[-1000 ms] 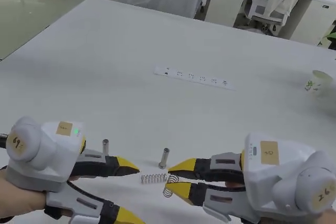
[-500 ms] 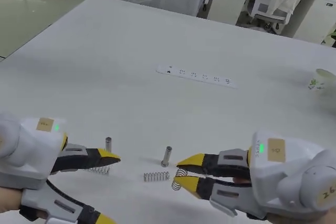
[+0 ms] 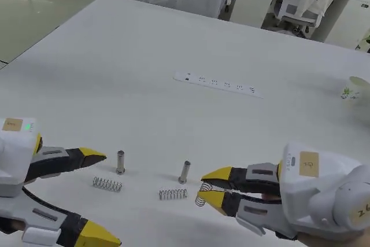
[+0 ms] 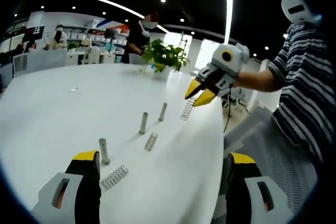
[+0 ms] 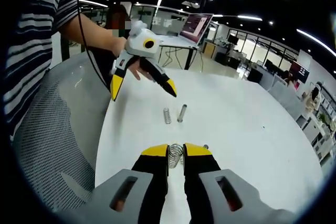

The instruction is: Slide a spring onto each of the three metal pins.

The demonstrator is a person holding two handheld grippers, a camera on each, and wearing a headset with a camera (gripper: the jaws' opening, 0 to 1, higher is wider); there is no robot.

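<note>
White table (image 3: 173,39); R gripper (image 3: 203,187) w/ spring (image 3: 199,201)

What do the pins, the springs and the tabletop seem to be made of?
Pins: likely steel; smooth grey cylinders with a dull shine.
Springs: thin bright wire coils, probably steel.
Tabletop: white and matte, maybe laminate; its core is not visible.

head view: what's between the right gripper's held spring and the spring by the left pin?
Another small metal coil spring, lying loose on the white table; the head view shows it.
</note>
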